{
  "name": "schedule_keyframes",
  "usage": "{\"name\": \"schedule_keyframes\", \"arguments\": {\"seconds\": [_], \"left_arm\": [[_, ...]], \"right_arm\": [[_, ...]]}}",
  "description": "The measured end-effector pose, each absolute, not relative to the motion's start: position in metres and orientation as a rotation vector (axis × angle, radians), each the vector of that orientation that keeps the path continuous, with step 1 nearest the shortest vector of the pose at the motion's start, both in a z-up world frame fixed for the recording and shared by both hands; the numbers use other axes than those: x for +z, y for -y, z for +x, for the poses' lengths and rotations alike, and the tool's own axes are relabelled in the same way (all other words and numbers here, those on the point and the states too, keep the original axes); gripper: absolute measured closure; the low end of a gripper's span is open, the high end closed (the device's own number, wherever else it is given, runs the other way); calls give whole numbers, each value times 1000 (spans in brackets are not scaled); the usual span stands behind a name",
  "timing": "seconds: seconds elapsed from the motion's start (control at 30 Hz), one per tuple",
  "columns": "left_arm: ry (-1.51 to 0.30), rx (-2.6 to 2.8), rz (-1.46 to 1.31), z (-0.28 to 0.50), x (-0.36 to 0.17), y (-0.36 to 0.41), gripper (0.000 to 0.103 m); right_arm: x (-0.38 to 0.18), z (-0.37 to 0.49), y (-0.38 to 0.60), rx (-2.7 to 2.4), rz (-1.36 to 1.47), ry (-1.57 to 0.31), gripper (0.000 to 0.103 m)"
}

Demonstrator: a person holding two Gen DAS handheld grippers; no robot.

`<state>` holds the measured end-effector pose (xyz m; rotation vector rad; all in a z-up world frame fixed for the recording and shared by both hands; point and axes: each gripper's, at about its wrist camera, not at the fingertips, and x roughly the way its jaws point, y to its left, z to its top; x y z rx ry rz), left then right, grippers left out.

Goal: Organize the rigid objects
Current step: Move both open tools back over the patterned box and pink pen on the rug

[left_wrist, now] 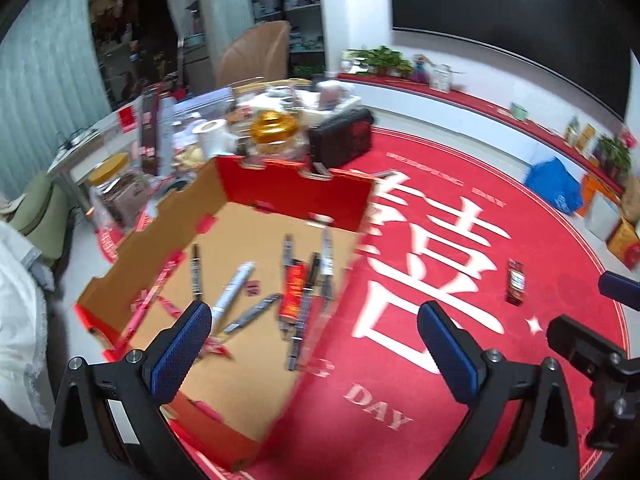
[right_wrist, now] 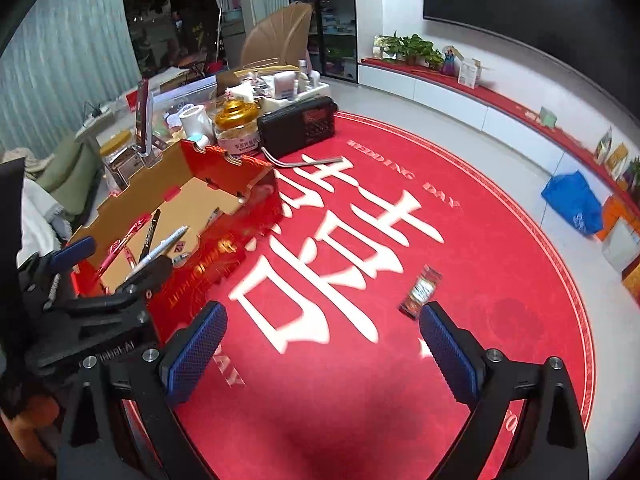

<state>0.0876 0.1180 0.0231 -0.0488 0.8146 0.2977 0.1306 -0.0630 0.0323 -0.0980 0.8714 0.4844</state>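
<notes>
On round red carpet (right_wrist: 500,280), small dark-red rectangular packet (right_wrist: 422,290) lies outside open red cardboard box (left_wrist: 296,190) (pens collected inside); right gripper (right_wrist: 320,344) spread, empty, nearing it; left gripper (left_wrist: 316,340) spread too.

Round red rug (right_wrist: 400,380) on floor carries open cardboard box (right_wrist: 224,248), small red packet (right_wrist: 420,292), black radio (right_wrist: 298,124).

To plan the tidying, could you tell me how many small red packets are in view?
2. One small red packet lies inside the cardboard box among pens; the other lies on the red rug, right of it. Others may be hidden.
</notes>
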Motion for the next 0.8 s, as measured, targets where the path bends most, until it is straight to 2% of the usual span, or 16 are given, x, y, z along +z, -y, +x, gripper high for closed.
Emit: {"name": "schedule_keyframes", "arguments": {"seconds": [0.43, 0.63, 0.8], "left_arm": [[-903, 61, 65, 165, -20, 4, 0], [-978, -29, 157, 219, -57, 55, 0], [-1014, -60, 206, 236, -78, 76, 0]], "right_arm": [[-21, 123, 214, 264, 144, -1011, 5], [-29, 115, 241, 250, 178, -1024, 5], [-35, 111, 238, 348, 113, -1018, 5]]}}
